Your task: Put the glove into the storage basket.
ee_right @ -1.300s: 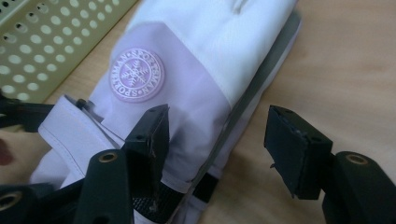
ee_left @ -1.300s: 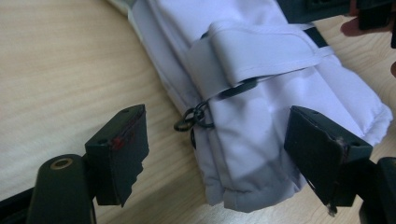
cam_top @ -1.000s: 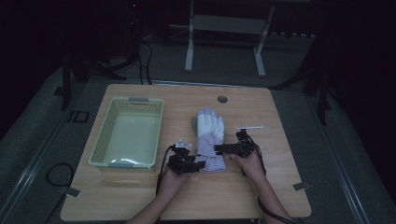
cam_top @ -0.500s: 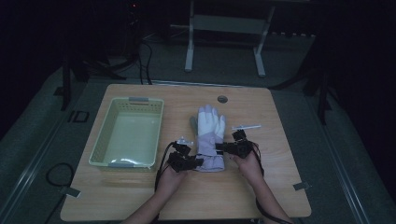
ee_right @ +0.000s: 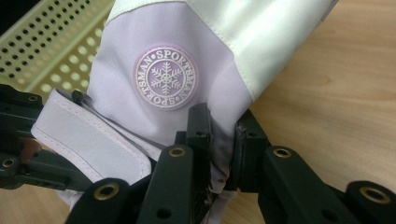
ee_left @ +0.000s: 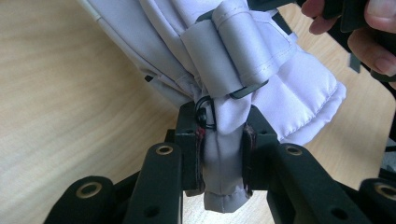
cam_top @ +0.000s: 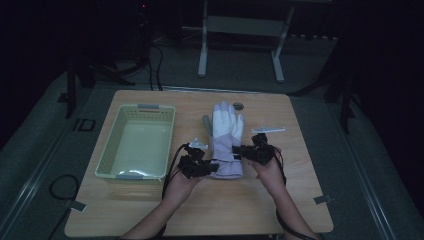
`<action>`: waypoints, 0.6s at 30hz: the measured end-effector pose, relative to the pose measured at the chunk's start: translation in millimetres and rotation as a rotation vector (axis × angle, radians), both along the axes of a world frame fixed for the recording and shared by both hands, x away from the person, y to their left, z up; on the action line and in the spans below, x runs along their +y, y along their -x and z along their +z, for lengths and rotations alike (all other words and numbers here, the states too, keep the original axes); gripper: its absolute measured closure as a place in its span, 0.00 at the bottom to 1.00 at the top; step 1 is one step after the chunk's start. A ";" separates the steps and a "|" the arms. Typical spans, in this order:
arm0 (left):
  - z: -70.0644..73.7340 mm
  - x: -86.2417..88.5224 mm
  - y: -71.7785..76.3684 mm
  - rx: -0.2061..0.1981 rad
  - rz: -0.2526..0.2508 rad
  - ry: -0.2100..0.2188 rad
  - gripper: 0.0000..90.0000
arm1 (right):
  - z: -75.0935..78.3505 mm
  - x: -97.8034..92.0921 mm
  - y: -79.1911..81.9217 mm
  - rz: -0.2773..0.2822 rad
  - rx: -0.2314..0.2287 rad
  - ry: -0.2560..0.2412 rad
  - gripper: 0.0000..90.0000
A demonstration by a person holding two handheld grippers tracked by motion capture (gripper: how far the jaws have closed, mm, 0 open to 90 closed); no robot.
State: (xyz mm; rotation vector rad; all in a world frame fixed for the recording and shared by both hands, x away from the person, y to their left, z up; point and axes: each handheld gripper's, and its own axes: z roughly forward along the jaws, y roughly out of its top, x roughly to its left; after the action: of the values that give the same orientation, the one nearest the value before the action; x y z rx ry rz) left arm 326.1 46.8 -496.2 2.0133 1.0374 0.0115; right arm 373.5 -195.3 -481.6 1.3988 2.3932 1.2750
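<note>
High view shows a dim light wooden table [cam_top: 150, 210] with a pale green perforated plastic basket [cam_top: 111, 150] at its left and a white and lilac padded winter glove [cam_top: 226, 135] lying flat at the middle, fingers pointing far. The left gripper [cam_top: 212, 167] is clamped on the cuff's near left fabric, the right gripper [cam_top: 239, 151] on its right edge. A small flat white object [cam_top: 268, 130] right of the glove is too dim to identify.

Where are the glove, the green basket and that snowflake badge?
glove [cam_top: 226, 131], high view, its white back.
green basket [cam_top: 109, 150], high view, its left wall.
snowflake badge [ee_right: 166, 77], right gripper view, the snowflake at its centre.
</note>
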 end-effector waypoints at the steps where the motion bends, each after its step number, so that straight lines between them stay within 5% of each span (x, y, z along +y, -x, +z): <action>1: 2.7 0.8 -0.4 -0.001 -0.001 0.001 0.81 | 4.2 0.5 0.4 -0.002 -0.006 -0.005 0.88; 12: 39.0 10.5 -3.8 -0.048 -0.031 -0.017 0.81 | 38.6 7.8 2.8 -0.013 -0.056 -0.021 0.88; 18: 45.7 17.1 -7.5 -0.045 -0.055 -0.020 0.81 | 45.8 12.4 2.5 -0.015 -0.056 -0.027 0.88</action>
State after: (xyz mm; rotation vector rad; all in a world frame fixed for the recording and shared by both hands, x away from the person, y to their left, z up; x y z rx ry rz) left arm 333.6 63.9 -450.5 2.0498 0.9567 0.0378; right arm 371.0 -182.9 -435.9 1.3667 2.3339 1.3296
